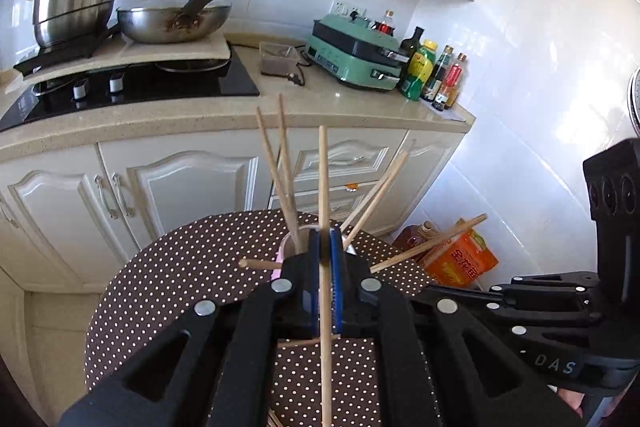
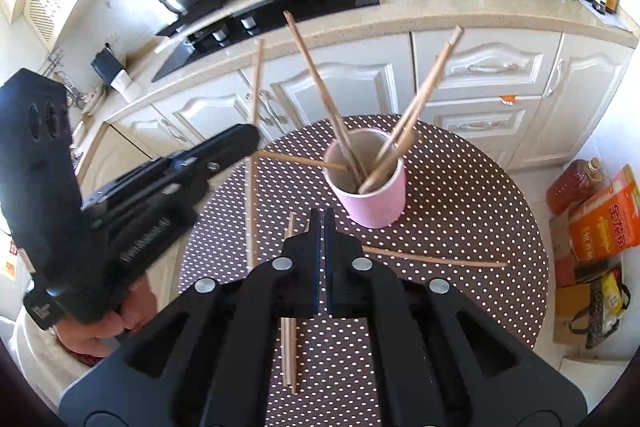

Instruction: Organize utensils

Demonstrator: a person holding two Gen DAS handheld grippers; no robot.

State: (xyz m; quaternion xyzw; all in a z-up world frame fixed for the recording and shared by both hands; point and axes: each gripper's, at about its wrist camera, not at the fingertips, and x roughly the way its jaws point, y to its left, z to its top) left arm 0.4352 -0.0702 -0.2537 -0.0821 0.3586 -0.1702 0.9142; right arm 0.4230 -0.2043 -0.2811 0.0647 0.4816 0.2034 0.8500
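One chopstick (image 1: 325, 211) is pinched upright in the left gripper (image 1: 325, 247) just short of the pink cup (image 2: 370, 195), and could skid off the sticks already fanned inside, while the right gripper (image 2: 322, 223) hovers near the cup, nearly closed and empty.

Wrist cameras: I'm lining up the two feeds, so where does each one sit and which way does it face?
Left wrist: on the left gripper, facing the kitchen counter low over the polka-dot table; its fingers clamp a chopstick; the right gripper's body shows at right.
Right wrist: on the right gripper, higher, looking down at the pink cup of chopsticks; jaws shut, empty; left gripper and hand show at left.
Shared: table, cup, wok, green grill.
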